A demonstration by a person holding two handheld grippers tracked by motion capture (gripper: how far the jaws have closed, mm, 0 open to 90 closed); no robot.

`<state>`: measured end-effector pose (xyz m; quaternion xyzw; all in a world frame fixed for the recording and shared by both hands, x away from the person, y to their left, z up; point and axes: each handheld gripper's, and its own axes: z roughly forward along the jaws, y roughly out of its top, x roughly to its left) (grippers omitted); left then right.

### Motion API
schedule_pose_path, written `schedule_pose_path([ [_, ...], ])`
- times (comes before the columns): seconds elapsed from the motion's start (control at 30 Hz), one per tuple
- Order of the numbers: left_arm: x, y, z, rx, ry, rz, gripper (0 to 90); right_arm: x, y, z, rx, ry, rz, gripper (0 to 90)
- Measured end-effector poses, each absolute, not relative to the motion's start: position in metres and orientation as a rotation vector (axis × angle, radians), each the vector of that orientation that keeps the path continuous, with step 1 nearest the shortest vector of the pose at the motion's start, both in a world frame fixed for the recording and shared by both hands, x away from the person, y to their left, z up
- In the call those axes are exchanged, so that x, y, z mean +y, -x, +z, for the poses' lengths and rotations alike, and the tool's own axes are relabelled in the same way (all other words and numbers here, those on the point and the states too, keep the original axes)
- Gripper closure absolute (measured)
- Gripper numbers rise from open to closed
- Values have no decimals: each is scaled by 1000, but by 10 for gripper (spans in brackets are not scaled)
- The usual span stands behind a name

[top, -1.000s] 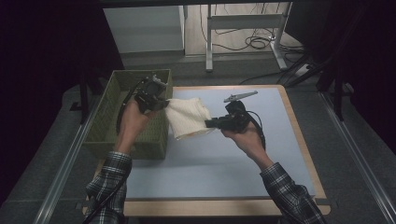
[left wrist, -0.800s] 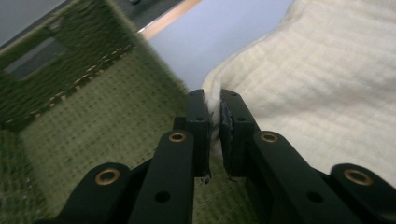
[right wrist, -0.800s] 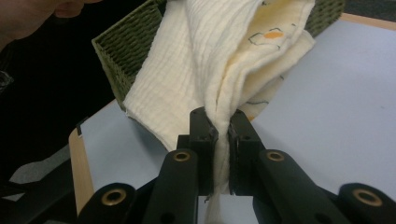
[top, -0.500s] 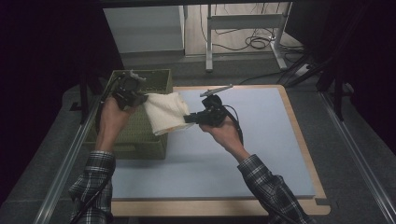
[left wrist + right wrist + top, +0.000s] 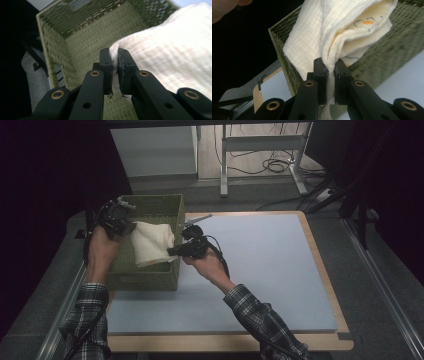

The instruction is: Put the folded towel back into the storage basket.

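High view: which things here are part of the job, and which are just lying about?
In the job:
- cream cloth, pinched at both ends
- green woven basket, under the cloth
- left tool
- right tool

Lying about:
- blue mat
- cables on the floor
- metal stand legs

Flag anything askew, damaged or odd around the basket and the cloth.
Nothing stands out. The folded cream cloth hangs over the green basket, pinched at opposite ends by the left tongs and right tongs; basket upright, nothing spilled.
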<state>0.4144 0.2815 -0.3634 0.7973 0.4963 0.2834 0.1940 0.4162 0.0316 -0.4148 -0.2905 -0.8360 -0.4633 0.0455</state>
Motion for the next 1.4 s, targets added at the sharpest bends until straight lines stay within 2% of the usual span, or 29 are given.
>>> schedule_pose_path([
  [0.37, 306, -411, -384, 1432, -2225, 806, 829, 81, -411, -438, -2569, 948, -1321, 820],
  [0.87, 291, -425, -414, 1397, -2264, 756, 821, 89, -411, -452, -2567, 1071, -1222, 801],
  [0.97, 288, -428, -419, 1397, -2271, 744, 817, 91, -410, -453, -2570, 1066, -1220, 752],
  [1.1, 286, -429, -424, 1396, -2253, 735, 705, 91, -410, -449, -2563, 1044, -1232, 641],
  [1.4, 287, -429, -423, 1419, -2216, 694, 546, 76, -415, -437, -2586, 1027, -1279, 566],
])
